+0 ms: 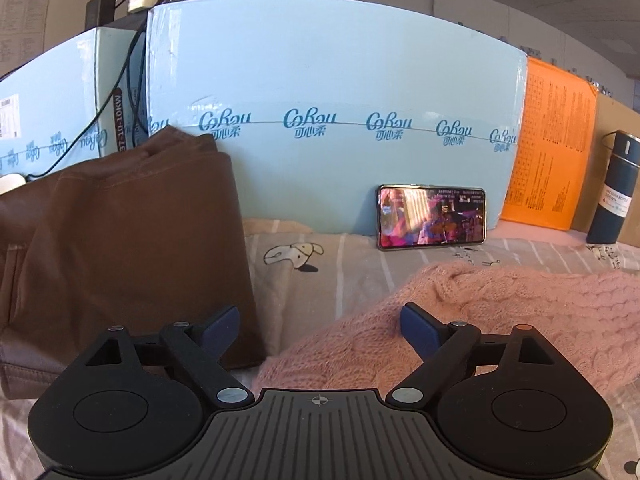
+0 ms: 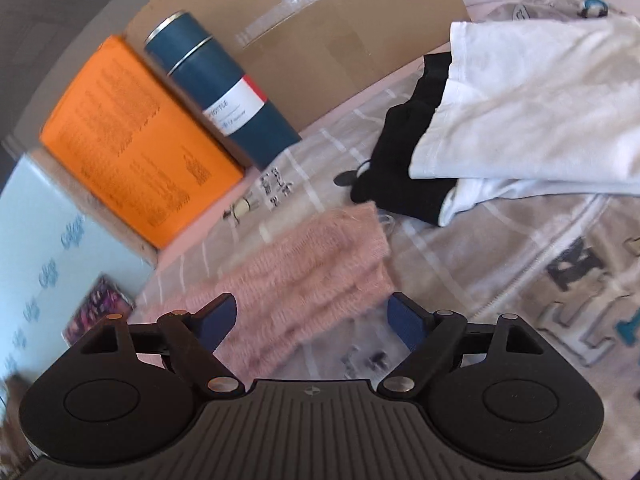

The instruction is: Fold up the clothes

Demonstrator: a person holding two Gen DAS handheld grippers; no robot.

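Observation:
A pink cable-knit sweater (image 1: 500,320) lies on the striped bedsheet (image 1: 340,264) at the lower right of the left wrist view. My left gripper (image 1: 320,326) is open and empty, low over the sweater's left edge. A folded brown garment (image 1: 128,232) lies to its left. In the right wrist view a pink knit part of the sweater (image 2: 312,276) lies just ahead of my right gripper (image 2: 312,320), which is open and empty above it. A white garment (image 2: 528,100) lies over a black one (image 2: 404,152) at the upper right.
Light blue tissue boxes (image 1: 328,80) line the back. A phone (image 1: 432,218) with a lit screen leans on them. An orange envelope (image 1: 552,152), a dark blue bottle (image 2: 224,92) and a cardboard box (image 2: 348,40) stand along the back. A beige printed garment (image 2: 560,280) lies at right.

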